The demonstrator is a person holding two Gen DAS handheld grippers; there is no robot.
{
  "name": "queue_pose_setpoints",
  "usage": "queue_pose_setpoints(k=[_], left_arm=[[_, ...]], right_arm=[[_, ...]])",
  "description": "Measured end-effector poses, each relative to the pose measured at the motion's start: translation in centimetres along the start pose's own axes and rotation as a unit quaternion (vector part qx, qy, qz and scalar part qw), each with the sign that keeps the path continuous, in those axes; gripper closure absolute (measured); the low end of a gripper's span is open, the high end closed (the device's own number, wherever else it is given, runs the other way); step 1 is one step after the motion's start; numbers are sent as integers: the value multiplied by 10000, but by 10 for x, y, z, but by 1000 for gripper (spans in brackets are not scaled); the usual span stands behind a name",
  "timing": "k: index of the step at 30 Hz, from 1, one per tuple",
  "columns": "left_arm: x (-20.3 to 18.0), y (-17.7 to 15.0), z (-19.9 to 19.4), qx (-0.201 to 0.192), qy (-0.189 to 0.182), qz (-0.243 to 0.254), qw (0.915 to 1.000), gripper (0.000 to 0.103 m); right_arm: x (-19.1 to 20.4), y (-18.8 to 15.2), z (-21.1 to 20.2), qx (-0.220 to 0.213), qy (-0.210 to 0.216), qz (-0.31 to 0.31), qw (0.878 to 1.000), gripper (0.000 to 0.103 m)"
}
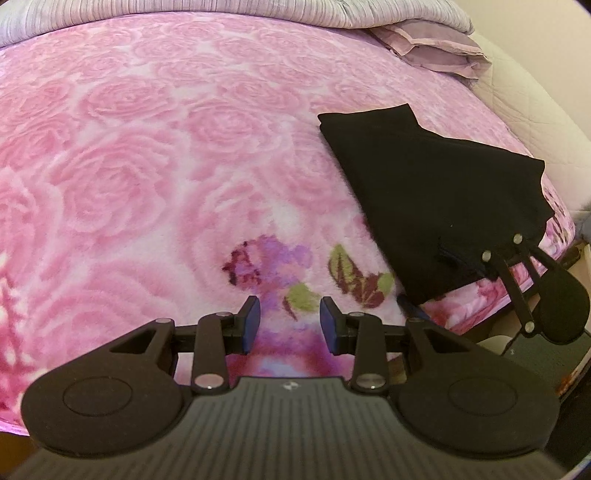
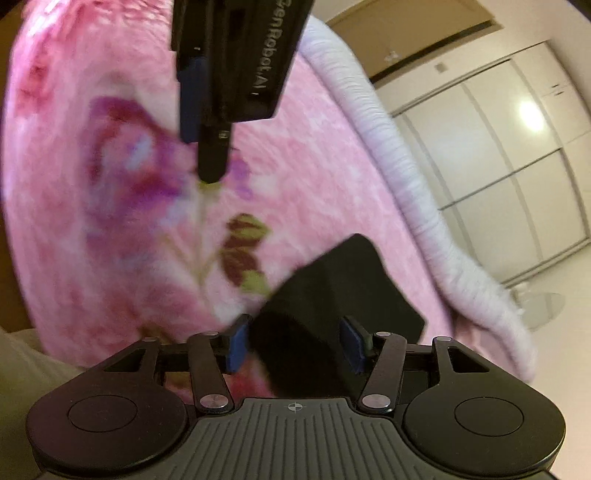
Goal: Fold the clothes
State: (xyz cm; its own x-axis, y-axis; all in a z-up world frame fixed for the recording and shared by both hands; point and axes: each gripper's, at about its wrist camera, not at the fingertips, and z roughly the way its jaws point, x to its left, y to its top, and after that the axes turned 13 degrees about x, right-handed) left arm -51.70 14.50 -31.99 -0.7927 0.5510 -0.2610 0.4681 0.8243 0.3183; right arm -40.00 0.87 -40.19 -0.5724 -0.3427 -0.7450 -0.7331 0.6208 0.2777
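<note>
A folded black garment (image 1: pixel 432 192) lies on the pink rose blanket (image 1: pixel 147 166) near the bed's right edge. My left gripper (image 1: pixel 290 321) is open and empty, low over the blanket, left of the garment. My right gripper (image 1: pixel 498 254) shows in the left wrist view at the garment's near right corner. In the right wrist view the right gripper (image 2: pixel 295 345) is open, its blue pads on either side of the black garment (image 2: pixel 332 295), which lies between them. The left gripper (image 2: pixel 207 110) hangs above the blanket there. That view is blurred.
A grey striped duvet (image 1: pixel 258 11) and a mauve pillow (image 1: pixel 432 48) lie at the bed's far end. The bed's edge (image 1: pixel 517 295) runs just right of the garment. White wardrobe doors (image 2: pixel 498 166) stand beyond the bed.
</note>
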Motion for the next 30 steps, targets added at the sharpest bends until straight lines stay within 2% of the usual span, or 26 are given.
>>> queue_pose_setpoints(k=[2,3,4,6,7,8,9,11,14,17,20,21,22,24,27,29,30], left_arm=[[-2,2,1,3,-14,2,10000,72],[-3,4,1,3,-15,7,10000,72],[-4,5,2,2,-9,14,10000,72],[-7,11,1,-17,21,33,10000,72],[-8,14,1,-28,38,43,10000,72],[-9,18,0,-51,59,65,9999,72],[-11,23,0,-82,83,93,9999,72],[-16,35,-2,-154,126,167,9997,72],[-30,61,-5,-308,117,360,9988,72],[-57,93,-5,-521,20,692,9962,72],[-94,124,2,-697,-237,1096,9912,72],[-106,133,8,-710,-367,1221,9893,72],[-118,141,15,-706,-505,1341,9872,72],[-141,156,35,-593,-739,1512,9840,72],[-170,168,67,-237,-1012,1629,9812,73],[-185,174,84,-63,-1135,1693,9790,73],[-190,176,87,-69,-1138,1723,9784,73]], right_arm=[[-2,1,4,-17,-9,41,10000,58],[-3,1,4,-25,117,48,9999,77],[-3,0,4,-39,205,101,9997,87],[-16,-4,4,-98,365,631,9973,93],[-33,-7,4,-136,677,1218,9902,94],[-53,-12,4,-199,1083,1914,9753,94],[-75,-20,4,-292,1485,2601,9536,94],[-115,-41,5,-512,2062,3745,9026,95],[-172,-85,9,-784,2521,5090,8193,95],[-225,-143,10,-986,2465,6168,7410,95],[-267,-205,11,-1110,2114,6966,6766,95],[-276,-226,13,-1092,1973,7181,6584,95],[-283,-245,15,-1034,1816,7360,6439,95],[-286,-279,33,-622,1506,7631,6254,95],[-285,-319,62,-58,1360,7925,5946,94],[-290,-330,69,-114,1435,7974,5861,94],[-295,-332,69,-190,1429,7950,5892,94]])
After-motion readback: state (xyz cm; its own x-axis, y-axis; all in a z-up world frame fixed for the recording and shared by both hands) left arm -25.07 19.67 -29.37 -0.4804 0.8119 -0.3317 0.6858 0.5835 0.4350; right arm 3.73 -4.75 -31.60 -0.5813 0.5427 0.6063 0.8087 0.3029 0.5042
